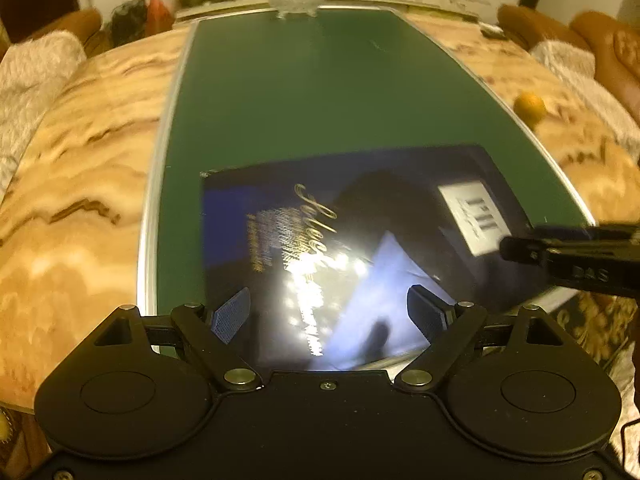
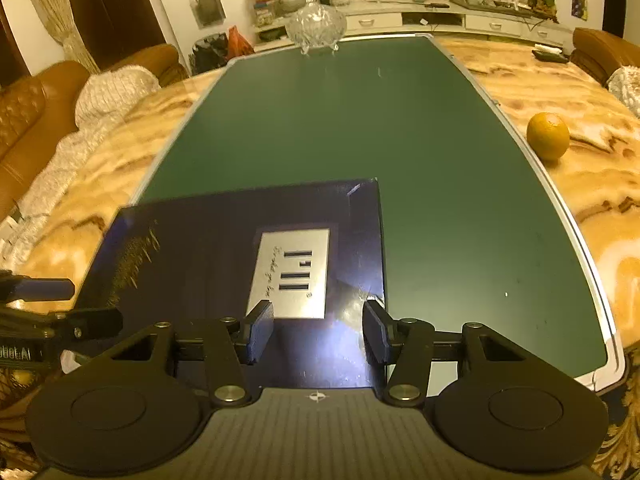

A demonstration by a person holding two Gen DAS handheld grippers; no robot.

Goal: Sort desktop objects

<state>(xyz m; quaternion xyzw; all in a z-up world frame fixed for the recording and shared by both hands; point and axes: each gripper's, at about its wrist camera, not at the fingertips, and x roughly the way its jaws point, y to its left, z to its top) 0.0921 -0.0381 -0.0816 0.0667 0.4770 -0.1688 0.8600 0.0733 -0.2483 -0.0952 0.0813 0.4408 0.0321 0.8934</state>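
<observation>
While both claws hang open over the dark box (image 2: 248,272), nothing is gripped yet.

Lying flat at the near end of the green mat (image 2: 360,120), the box partly overhangs the mat's left edge onto the marble table (image 2: 600,200). The left claw (image 1: 328,312) has its jaws spread wide above the glossy lid; the right claw (image 2: 318,328) is about half open above the box's near right corner, likely lining up to lift it from two sides. An orange (image 2: 548,136) waits off the mat, and a glass bowl (image 2: 316,26) stands at the far end.
</observation>
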